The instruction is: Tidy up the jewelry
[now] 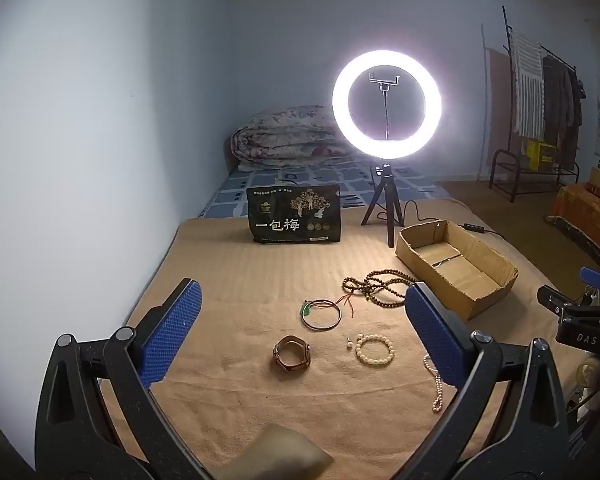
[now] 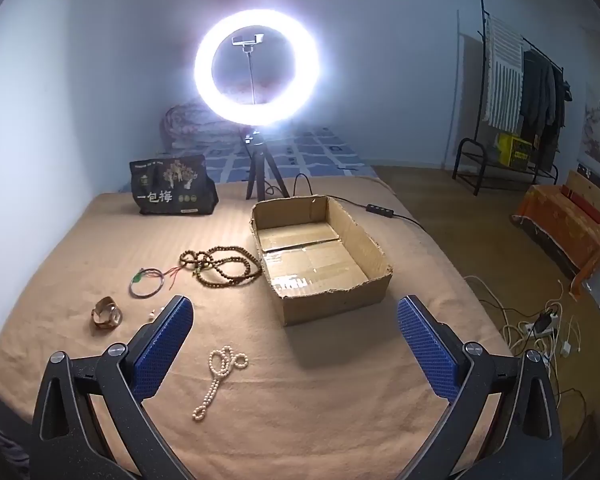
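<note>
Both claws hang wide open above the tan blanket and hold nothing. The left claw frames the watch and white bead bracelet just ahead of its tips, the thin bangle beyond them. The right claw has the pearl necklace lying between its fingers, nearer the left one, and the cardboard box stands empty just ahead. The brown bead strand lies in loops beside the box's left wall. The risk I see: pinching soft blanket along with the pearls, or a trailing strand snagging the box's torn rim and slipping free.
</note>
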The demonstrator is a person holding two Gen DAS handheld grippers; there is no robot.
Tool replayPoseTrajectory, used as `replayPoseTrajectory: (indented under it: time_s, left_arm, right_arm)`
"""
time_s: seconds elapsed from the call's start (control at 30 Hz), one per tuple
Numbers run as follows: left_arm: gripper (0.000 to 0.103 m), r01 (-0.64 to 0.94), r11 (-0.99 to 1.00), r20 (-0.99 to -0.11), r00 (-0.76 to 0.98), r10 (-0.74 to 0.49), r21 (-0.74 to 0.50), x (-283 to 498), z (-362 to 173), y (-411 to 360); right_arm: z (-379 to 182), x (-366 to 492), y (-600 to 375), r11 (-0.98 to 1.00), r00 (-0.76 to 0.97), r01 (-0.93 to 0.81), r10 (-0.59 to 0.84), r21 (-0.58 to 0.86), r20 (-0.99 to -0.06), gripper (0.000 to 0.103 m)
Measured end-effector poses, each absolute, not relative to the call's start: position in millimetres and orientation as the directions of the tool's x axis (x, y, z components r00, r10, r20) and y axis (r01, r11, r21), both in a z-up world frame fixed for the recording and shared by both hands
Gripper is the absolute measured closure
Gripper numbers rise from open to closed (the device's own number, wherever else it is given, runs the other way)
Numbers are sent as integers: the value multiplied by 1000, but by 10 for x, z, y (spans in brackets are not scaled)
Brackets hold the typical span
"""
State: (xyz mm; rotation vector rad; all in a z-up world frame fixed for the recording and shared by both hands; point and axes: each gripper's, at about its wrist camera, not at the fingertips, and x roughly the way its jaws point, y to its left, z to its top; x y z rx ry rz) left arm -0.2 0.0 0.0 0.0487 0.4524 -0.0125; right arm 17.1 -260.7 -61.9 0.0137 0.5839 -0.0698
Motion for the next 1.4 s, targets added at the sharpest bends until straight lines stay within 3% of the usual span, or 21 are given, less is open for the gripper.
replayPoseTrajectory:
  time_s: [1.4]
  left_arm:
    - [0,20,999,-431,902,1,45,1,53,-7]
  right_arm:
    - [-611,142,-2591,997,838,70,-70,-21,-541,1]
